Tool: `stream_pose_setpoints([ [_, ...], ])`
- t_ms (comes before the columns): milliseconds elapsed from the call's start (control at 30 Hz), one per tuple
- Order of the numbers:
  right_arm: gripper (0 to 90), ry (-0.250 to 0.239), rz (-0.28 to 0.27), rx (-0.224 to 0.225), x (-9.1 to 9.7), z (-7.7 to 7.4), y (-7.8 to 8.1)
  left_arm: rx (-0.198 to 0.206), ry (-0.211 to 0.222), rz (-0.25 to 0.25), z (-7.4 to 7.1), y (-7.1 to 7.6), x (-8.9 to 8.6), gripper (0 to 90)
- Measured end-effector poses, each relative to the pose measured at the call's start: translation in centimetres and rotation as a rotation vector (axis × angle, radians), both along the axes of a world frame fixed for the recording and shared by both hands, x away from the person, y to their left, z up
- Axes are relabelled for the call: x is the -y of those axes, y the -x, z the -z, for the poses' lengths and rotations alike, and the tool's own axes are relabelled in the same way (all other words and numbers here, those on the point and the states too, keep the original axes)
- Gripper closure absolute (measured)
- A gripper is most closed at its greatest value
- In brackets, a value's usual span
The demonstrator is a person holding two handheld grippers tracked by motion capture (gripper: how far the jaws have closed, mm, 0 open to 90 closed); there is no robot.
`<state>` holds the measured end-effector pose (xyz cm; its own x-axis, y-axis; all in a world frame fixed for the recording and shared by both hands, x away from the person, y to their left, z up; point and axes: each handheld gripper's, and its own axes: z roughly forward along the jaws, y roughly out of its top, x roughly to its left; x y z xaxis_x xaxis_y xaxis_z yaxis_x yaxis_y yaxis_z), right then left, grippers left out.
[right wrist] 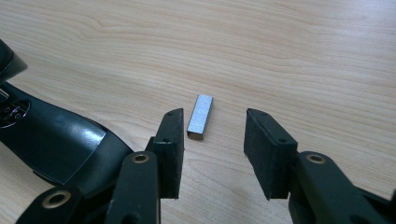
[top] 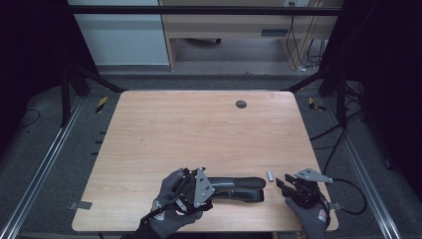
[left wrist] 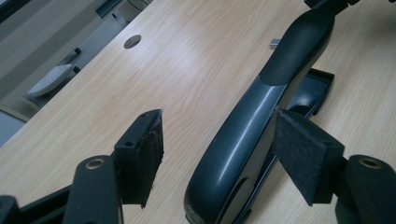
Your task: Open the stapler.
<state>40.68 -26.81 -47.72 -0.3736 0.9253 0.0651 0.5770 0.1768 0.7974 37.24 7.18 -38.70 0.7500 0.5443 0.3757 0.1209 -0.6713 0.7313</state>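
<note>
Stapler (left wrist: pixel 252 135) lies between left hand-held gripper (left wrist: pixel 219 154) jaws (unclamped).

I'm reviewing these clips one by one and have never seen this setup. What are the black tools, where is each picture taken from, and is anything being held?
A person in gloves holds a two-jaw hand gripper in each hand at a wooden table. The high view looks down from above; the other two come from cameras riding on each gripper. On the table lie a black stapler and a small metal strip of staples. The left gripper stands open around the stapler's rear without pressing it. The right gripper is open just short of the staples. Nothing is held.
</note>
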Motion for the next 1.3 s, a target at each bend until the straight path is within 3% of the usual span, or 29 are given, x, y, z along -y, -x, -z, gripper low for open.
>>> stream_pose_setpoints([
  [567, 65.8, -0.001, 0.001, 0.003, 0.0, -0.1, 0.0, 0.026, -0.073, 0.036, 1.1, 0.5, 3.0, 33.0],
  [1300, 71.7, 0.0, 0.002, 0.006, 0.0, -0.1, 0.1, 0.086, -0.143, 0.055, 1.8, 0.9, 5.2, 32.3],
])
